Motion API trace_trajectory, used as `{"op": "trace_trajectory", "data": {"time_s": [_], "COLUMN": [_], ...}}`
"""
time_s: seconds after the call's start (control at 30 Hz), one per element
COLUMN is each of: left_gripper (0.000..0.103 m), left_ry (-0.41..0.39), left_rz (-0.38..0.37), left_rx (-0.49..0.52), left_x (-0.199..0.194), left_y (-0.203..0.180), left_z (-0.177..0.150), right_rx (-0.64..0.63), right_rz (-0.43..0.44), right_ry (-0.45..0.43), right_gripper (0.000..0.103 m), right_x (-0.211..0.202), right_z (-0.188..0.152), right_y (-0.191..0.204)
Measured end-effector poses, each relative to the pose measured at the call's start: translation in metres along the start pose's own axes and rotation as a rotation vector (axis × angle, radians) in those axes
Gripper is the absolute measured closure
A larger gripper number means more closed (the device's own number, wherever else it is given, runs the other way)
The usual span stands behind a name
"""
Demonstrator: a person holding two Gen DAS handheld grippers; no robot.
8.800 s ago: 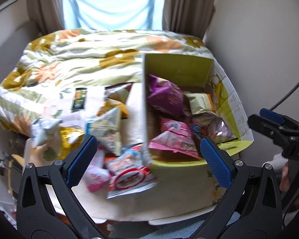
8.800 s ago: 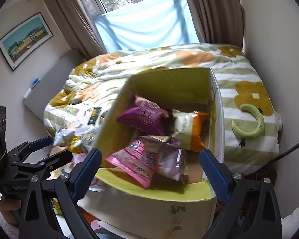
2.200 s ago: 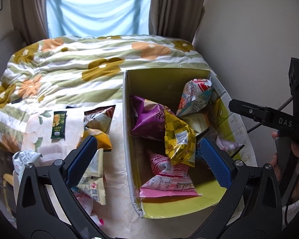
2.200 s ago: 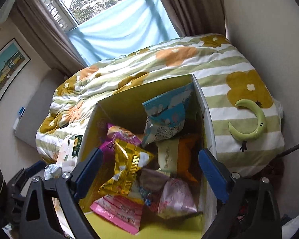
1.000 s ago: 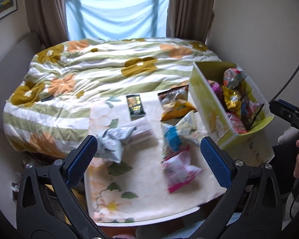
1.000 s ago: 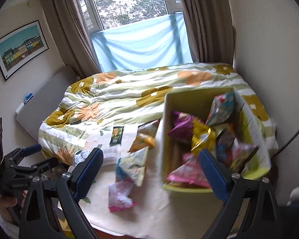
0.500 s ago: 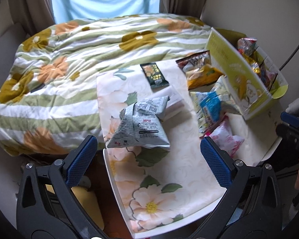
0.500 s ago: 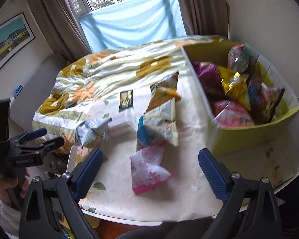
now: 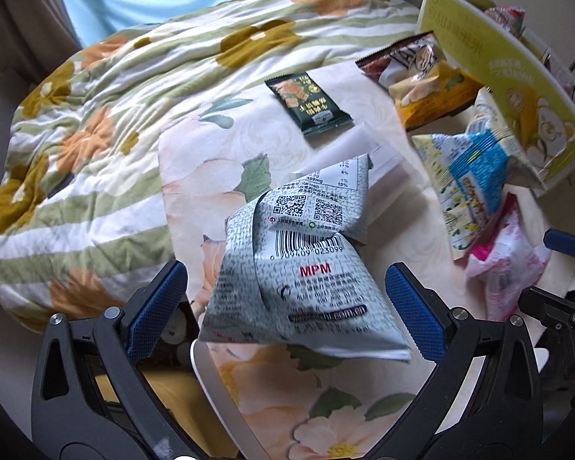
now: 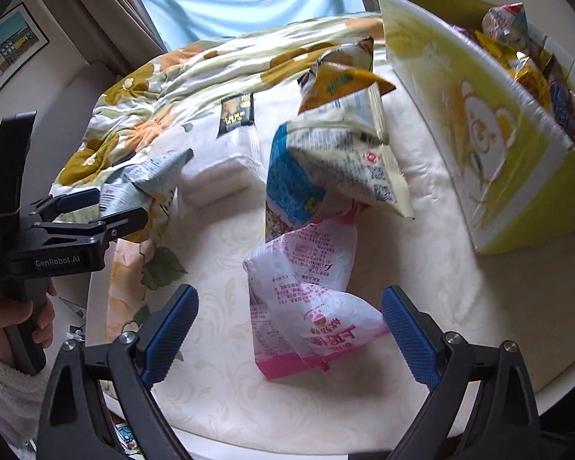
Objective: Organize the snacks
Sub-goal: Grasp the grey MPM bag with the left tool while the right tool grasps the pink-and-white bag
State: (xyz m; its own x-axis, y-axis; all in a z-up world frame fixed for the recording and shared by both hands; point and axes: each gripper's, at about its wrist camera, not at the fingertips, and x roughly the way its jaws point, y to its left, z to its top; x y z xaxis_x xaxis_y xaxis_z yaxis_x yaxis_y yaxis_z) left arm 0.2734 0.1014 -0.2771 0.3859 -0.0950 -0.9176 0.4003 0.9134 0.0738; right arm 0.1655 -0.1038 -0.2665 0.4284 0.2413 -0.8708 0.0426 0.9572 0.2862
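Note:
My left gripper (image 9: pixel 285 303) is open, its jaws on either side of a grey-white snack bag (image 9: pixel 299 268) with a barcode, lying at the table's near left edge. My right gripper (image 10: pixel 289 327) is open around a pink-and-white snack bag (image 10: pixel 306 303) on the table. The left gripper also shows in the right wrist view (image 10: pixel 96 207), at the grey bag (image 10: pixel 142 184). A yellow-green box (image 10: pixel 475 115) holding several snacks stands at the right. A blue-and-cream bag (image 10: pixel 326 165), an orange bag (image 10: pixel 337 80) and a dark green packet (image 10: pixel 237 113) lie between.
The white floral table (image 10: pixel 421 276) stands against a bed with a flowered quilt (image 9: pixel 115 96). A white tissue pack (image 10: pixel 218 176) lies mid-table. The table's rim (image 9: pixel 214 387) drops off near the left gripper. A window with a blue cover is behind.
Both grippers have moved down and closer to the table. The left one has come up to the grey bag, the right one to the pink bag. Both stay open.

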Motion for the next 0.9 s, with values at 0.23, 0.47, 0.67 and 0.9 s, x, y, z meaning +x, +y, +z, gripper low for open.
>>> {"op": "trace_trajectory", "data": {"time_s": [0.23, 0.47, 0.67, 0.9], "left_gripper": [0.016, 0.033, 0.036, 0.037], "left_ry": [0.044, 0.064, 0.063, 0.047], "left_rz": [0.012, -0.002, -0.01, -0.038], "left_rx": [0.049, 0.056, 0.036, -0.016], "left_x": [0.02, 0.022, 0.018, 0.003], "left_y": [-0.006, -0.004, -0.001, 0.0], "left_z": [0.004, 0.003, -0.004, -0.013], "right_rx": [-0.012, -0.029, -0.062, -0.124], "right_rz": [-0.016, -0.034, -0.049, -0.095], "right_ry": [0.037, 0.046, 0.045, 0.045], "right_gripper": [0.008, 0.008, 0.008, 0.008], "right_x": [0.014, 0.018, 0.022, 0.03], "right_z": [0.0, 0.0, 0.001, 0.001], "right_y": [-0.005, -0.008, -0.004, 0.002]}}
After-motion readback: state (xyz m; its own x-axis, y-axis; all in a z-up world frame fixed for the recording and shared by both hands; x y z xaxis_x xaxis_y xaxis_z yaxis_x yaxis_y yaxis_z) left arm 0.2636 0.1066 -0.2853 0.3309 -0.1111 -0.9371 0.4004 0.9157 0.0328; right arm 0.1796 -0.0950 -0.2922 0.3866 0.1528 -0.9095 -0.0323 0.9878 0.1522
